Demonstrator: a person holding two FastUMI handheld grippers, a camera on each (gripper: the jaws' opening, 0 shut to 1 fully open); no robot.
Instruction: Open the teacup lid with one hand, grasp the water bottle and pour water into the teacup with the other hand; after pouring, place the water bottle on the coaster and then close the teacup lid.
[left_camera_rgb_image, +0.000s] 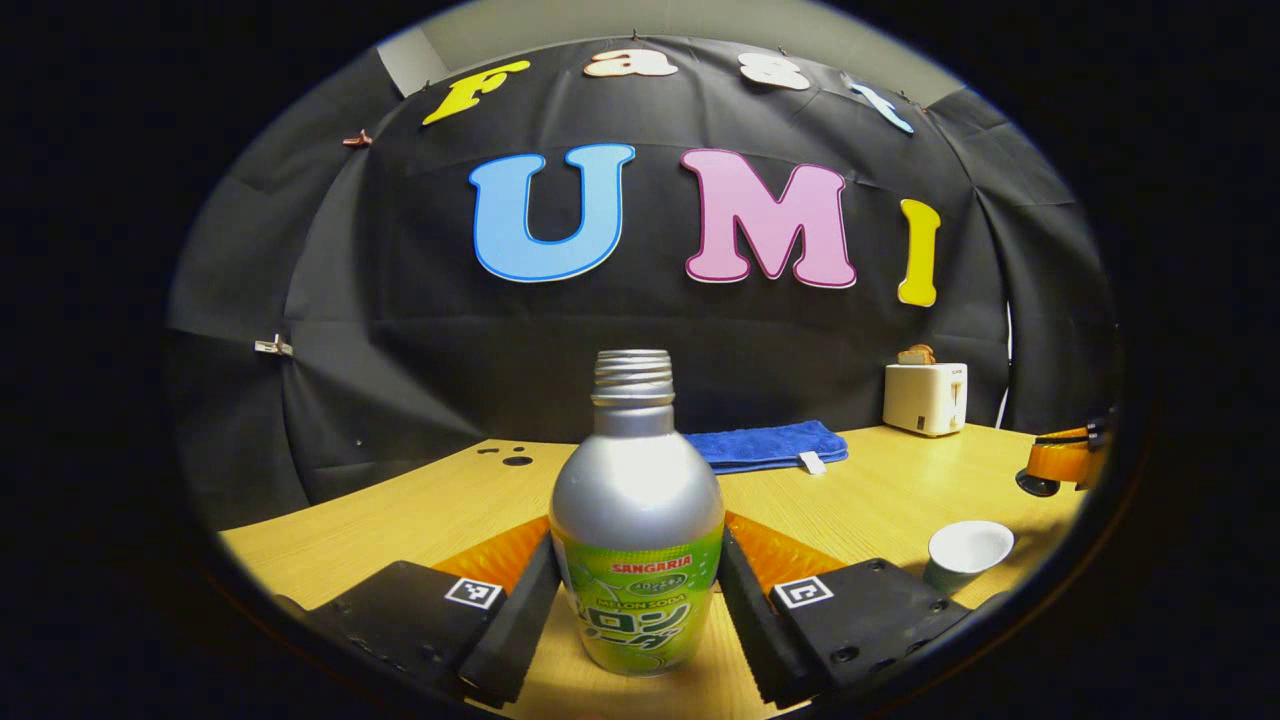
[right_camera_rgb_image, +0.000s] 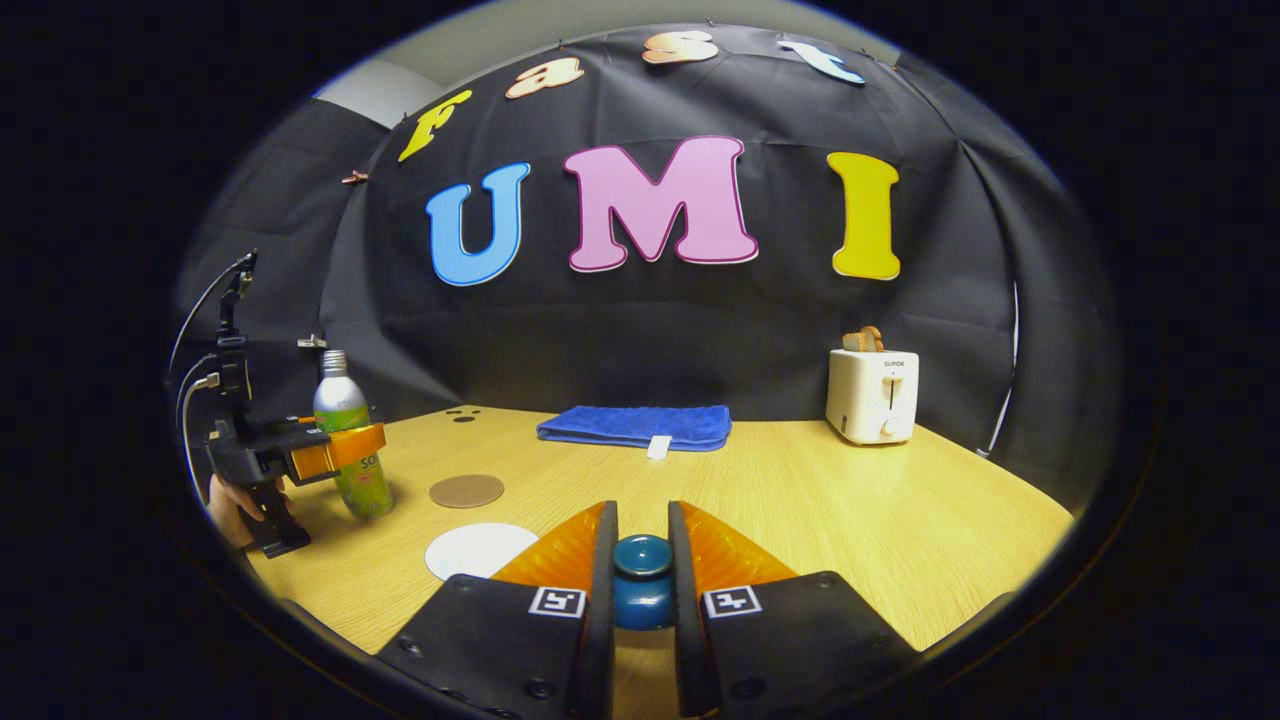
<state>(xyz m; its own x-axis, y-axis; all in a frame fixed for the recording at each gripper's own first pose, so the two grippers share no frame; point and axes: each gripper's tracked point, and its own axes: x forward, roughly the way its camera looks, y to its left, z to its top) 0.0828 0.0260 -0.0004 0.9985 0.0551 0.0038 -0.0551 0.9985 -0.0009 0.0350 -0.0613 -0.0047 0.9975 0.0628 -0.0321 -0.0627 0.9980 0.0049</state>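
Note:
A silver water bottle with a green label and no cap stands upright between my left gripper's fingers, which press on both its sides. In the right gripper view that gripper holds the bottle at the table's left, slightly tilted. My right gripper is shut on the blue knob of the teacup lid, held above the table. The teacup stands open, white inside, to the right of the bottle; its white mouth lies below my right gripper. A brown round coaster lies between cup and bottle.
A folded blue towel lies at the back of the wooden table. A white toaster with bread in it stands at the back right. A person's hand holds the left gripper. The right gripper's body shows at the far right.

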